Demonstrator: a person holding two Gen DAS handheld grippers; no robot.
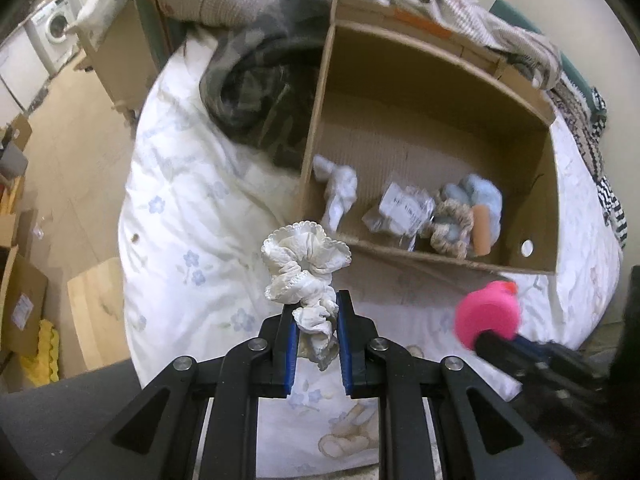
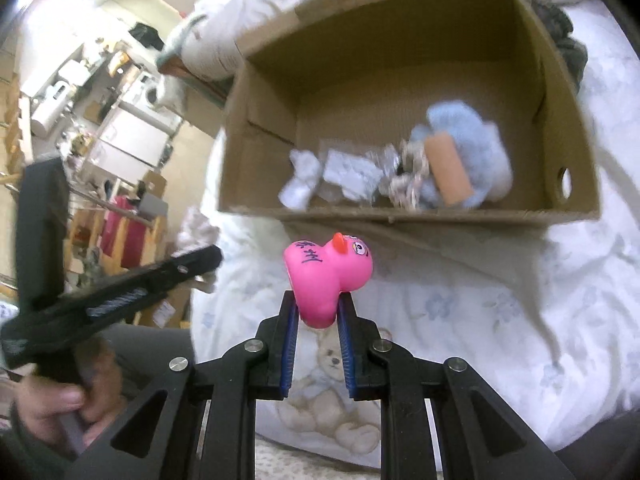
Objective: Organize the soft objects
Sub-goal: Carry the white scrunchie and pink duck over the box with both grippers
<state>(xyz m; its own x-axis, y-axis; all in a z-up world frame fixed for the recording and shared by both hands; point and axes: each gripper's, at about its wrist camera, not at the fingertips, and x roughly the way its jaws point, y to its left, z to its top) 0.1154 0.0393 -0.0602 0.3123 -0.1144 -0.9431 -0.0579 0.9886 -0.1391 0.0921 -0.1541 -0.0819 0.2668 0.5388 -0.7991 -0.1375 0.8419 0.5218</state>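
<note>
White frilly scrunchie (image 1: 306, 264) clamped in left gripper (image 1: 317, 316), pink rubber duck (image 2: 328, 274) pinched in right gripper (image 2: 318, 314), both above bed (image 1: 188, 216) just short of cardboard box (image 1: 544, 200). Box contents blurred: blue plush (image 2: 472, 148), wrapped packets.

The box (image 1: 436, 136) sits on the bed (image 1: 188, 200), with the duck (image 2: 328, 276) and scrunchie (image 1: 306, 264) before its near wall.

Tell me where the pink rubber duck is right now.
The pink rubber duck is clamped in the right gripper, held above the floral bedding just short of the cardboard box, near its front wall.
</note>
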